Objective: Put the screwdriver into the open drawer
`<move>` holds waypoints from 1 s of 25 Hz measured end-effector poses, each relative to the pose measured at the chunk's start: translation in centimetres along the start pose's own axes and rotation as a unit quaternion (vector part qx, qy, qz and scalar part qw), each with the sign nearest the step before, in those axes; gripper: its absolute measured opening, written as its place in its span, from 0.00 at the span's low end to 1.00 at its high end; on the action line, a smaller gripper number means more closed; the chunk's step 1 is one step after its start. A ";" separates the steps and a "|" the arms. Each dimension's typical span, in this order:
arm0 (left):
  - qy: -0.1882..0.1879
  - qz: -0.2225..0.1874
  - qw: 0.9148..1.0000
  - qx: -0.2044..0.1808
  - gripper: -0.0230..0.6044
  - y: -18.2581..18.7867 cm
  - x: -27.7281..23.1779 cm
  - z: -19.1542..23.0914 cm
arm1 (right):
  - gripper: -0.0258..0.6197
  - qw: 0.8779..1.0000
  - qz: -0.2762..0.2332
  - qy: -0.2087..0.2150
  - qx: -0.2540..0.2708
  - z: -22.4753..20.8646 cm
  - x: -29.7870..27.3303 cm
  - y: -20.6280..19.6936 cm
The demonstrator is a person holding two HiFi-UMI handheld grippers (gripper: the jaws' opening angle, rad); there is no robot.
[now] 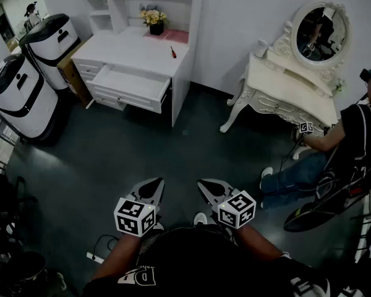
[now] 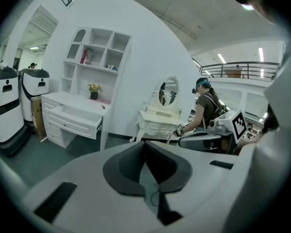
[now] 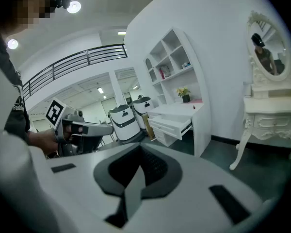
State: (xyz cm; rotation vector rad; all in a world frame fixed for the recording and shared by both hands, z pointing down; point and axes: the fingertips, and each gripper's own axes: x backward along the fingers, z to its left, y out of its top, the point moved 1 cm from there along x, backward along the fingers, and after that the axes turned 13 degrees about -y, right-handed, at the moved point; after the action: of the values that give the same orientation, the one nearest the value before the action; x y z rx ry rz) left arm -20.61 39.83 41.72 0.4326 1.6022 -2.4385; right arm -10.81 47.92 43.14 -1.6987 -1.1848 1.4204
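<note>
The screwdriver [image 1: 172,51], small with a red handle, lies on top of the white desk [image 1: 136,48] at the far side of the room. Below it the desk's top drawer [image 1: 130,82] stands pulled out; it also shows in the left gripper view [image 2: 80,118] and the right gripper view [image 3: 172,125]. My left gripper [image 1: 156,183] and right gripper [image 1: 204,183] are held side by side close to my body, far from the desk. Both have their jaws together with nothing between them, as each gripper's own view confirms [image 2: 145,142] [image 3: 139,147].
Two white and black machines [image 1: 21,94] [image 1: 52,39] stand left of the desk. An ornate white dressing table [image 1: 290,94] with an oval mirror is at the right, a seated person [image 1: 352,141] beside it. A flower pot [image 1: 154,20] sits at the desk's back. Dark floor lies between.
</note>
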 end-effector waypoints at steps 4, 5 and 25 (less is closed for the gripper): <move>-0.003 -0.002 1.000 -0.004 0.06 0.3 0.1 -0.1 | 0.05 1.000 -0.002 0.000 0.000 0.1 -0.1 0.1; -0.003 -0.002 1.000 -0.005 0.06 0.3 0.1 -0.1 | 0.05 1.000 -0.002 -0.001 0.000 0.1 -0.1 0.1; -0.004 0.007 1.000 0.002 0.06 -0.6 4.1 3.6 | 0.05 1.000 -0.001 -0.016 -0.003 5.2 -1.8 -0.6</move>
State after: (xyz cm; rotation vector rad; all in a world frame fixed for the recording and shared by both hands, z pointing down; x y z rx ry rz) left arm -25.15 36.74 42.15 0.4319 1.5860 -2.4303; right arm -15.99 46.07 43.24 -1.6842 -1.2082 1.4489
